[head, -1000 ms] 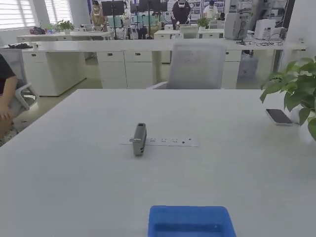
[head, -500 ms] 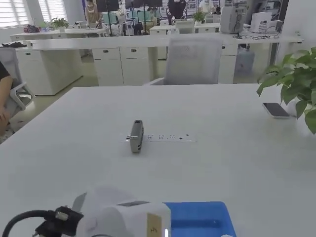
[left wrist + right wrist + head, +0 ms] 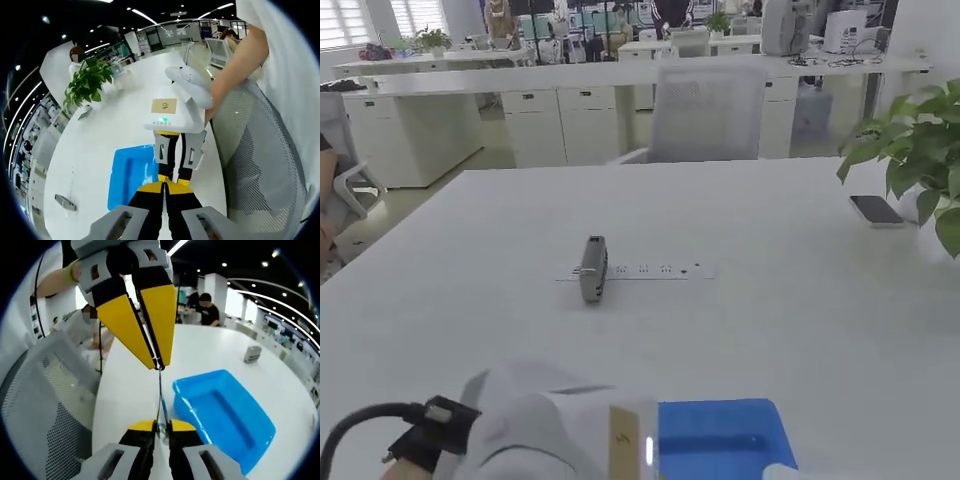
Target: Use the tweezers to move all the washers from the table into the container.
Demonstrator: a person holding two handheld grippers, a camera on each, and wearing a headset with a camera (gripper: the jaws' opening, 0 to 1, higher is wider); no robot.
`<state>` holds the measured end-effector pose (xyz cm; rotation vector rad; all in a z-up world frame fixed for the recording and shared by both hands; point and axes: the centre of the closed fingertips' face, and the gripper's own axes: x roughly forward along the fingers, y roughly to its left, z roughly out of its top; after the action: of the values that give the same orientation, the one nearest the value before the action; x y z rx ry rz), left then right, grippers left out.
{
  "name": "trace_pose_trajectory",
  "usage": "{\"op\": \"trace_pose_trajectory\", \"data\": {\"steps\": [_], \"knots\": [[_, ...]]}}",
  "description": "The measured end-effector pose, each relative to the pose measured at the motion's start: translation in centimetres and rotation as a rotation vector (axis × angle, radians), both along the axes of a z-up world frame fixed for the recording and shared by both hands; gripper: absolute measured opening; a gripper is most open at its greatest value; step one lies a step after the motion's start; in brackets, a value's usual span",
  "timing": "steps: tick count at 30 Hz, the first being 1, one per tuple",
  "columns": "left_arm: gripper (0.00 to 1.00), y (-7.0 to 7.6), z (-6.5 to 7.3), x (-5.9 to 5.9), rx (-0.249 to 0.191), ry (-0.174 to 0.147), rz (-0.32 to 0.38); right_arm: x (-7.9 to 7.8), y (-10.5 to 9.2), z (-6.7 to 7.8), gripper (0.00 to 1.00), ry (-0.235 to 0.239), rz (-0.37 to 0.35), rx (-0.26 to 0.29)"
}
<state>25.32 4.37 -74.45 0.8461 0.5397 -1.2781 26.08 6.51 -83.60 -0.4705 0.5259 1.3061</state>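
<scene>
- Tweezers (image 3: 160, 395) span the short gap between our two grippers, at the near edge of the counter (image 3: 210, 347), as the right gripper view shows.
- We see the right gripper (image 3: 162, 426) with its jaws narrow on the near end of the tweezers. The left gripper (image 3: 158, 365) comes in from the top of that view, its yellow jaws closed tip to tip on the other end.
- Just beside the tweezers lies the blue container (image 3: 225, 415), its open side up and one long rim towards the grippers.
- The left gripper view adds what lies behind us: a bare arm (image 3: 235, 65) and the mesh chair back (image 3: 260, 165), close against the near counter edge.
- In the head view the white housing (image 3: 535, 430) of a gripper, with its black cable, sits at the bottom left. One second ago we saw none there; half a second ago it had just come in. The container has not shifted on the counter.
- Beyond the container the counter is open as far as the power strip (image 3: 655, 270), where a grey adapter (image 3: 593, 268) sits on its left end.
- Further off, a phone (image 3: 875, 210) and a plant (image 3: 915, 150) stand near the right edge, and an office chair (image 3: 705, 115) stands behind the far edge.
</scene>
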Motion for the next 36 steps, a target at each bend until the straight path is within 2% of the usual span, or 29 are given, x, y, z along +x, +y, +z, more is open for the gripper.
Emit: {"op": "trace_pose_trajectory", "data": {"steps": [3, 6, 7, 8, 12, 15, 17, 19, 20, 21, 22, 24, 25, 26, 29, 30, 33, 34, 35, 36], "knots": [[0.0, -0.1, 0.0, 0.0, -0.002, 0.003, 0.0, 0.1, -0.1, 0.2, 0.06, 0.015, -0.01, 0.014], [0.0, 0.0, -0.6, 0.1, 0.014, 0.01, -0.003, 0.2, -0.2, -0.5, 0.07, 0.016, -0.01, -0.005], [0.0, -0.1, -0.4, 0.2, -0.001, 0.009, -0.004, 0.2, -0.2, -0.5, 0.06, 0.022, -0.013, -0.001], [0.0, -0.1, -0.4, 0.2, -0.005, 0.022, 0.006, 0.2, -0.3, -0.4, 0.07, 0.027, -0.018, 0.003], [0.0, -0.1, -0.4, 0.4, -0.002, 0.027, 0.004, 0.2, -0.3, -0.3, 0.1, 0.053, -0.025, 0.007], [0.0, -0.3, -0.3, 0.4, -0.002, 0.042, -0.001, -0.1, 0.2, 1.3, 0.16, 0.081, -0.025, 0.055], [0.0, -0.4, -0.3, 0.4, -0.005, 0.051, -0.003, -0.1, 0.3, 2.3, 0.15, 0.092, -0.032, 0.078], [0.0, -0.7, -0.4, 0.4, -0.022, 0.084, 0.003, 0.1, 0.3, 2.5, 0.1, 0.098, -0.042, 0.076], [0.0, -0.8, -0.5, 0.3, -0.034, 0.106, 0.015, 0.5, -0.2, 1.8, 0.04, 0.101, -0.069, 0.037], [0.0, -1.0, -0.5, 0.3, -0.065, 0.139, 0.053, -0.5, -0.7, 1.2, 0.03, 0.159, -0.049, -0.004], [0.0, -1.1, -0.8, -0.1, -0.1, 0.201, 0.073, -0.1, -0.2, 1.4, 0.03, 0.18, -0.082, 0.025], [0.0, -0.8, -0.9, 0.4, -0.176, 0.237, 0.158, 0.9, -0.9, 1.2, 0.02, 0.227, -0.136, 0.01], [0.0, -0.6, -0.9, 0.5, -0.207, 0.246, 0.187, 1.2, -1.0, 1.2, 0.02, 0.237, -0.154, 0.019], [0.0, -0.1, -0.6, 0.6, -0.262, 0.259, 0.243, 1.2, -1.0, 1.3, 0.02, 0.261, -0.17, 0.03], [0.01, 1.0, 0.0, 0.6, -0.365, 0.273, 0.346, 1.2, -1.0, 1.3, 0.02, 0.254, -0.171, 0.056], [0.05, 1.7, 0.1, 0.4, -0.405, 0.277, 0.402, 1.0, -0.9, 1.4, 0.02, 0.239, -0.16, 0.073], [0.17, 3.2, 0.1, -0.4, -0.494, 0.282, 0.517, 1.8, -1.0, 1.3, 0.02, 0.264, -0.209, 0.123], [0.21, 3.7, 0.0, -0.9, -0.54, 0.289, 0.569, 2.1, -1.0, 1.3, 0.02, 0.285, -0.238, 0.146], [0.25, 3.9, 0.1, -1.2, -0.579, 0.302, 0.597, 2.1, -0.8, 1.6, 0.02, 0.327, -0.261, 0.196], [0.3, 3.9, 0.4, -2.0, -0.641, 0.326, 0.627, 2.0, -0.8, 1.5, 0.02, 0.364, -0.281, 0.212]]}}
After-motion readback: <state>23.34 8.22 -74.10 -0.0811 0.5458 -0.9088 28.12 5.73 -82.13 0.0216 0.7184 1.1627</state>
